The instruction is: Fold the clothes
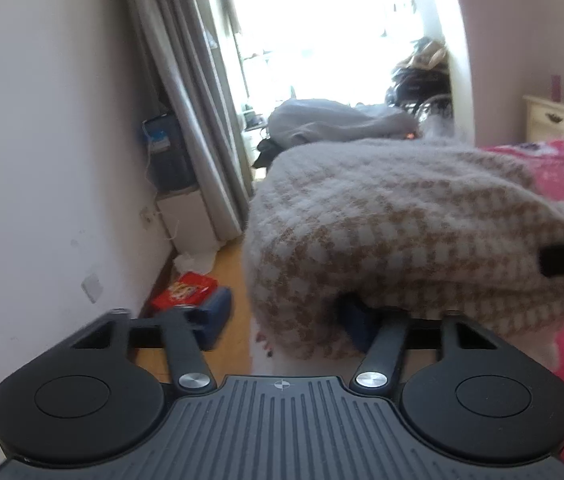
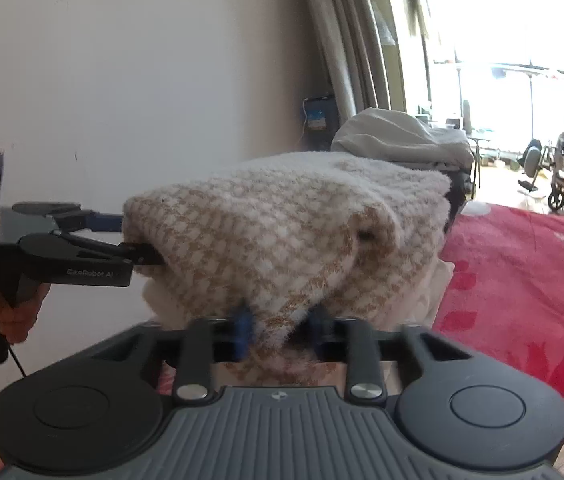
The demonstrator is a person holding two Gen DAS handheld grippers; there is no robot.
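Both claws, the left gripper (image 2: 144,254) and right gripper (image 2: 278,330), seem clenched on the folded sweater (image 2: 282,232) at frame centre above the red bedspread (image 2: 522,280), so setting down 1 tidy bundle likely comes next.

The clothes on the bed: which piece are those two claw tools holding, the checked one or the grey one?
The tan-and-white checked knit, bundled nearest the cameras. The right gripper and left gripper both pinch it; the plain grey garment lies untouched behind.
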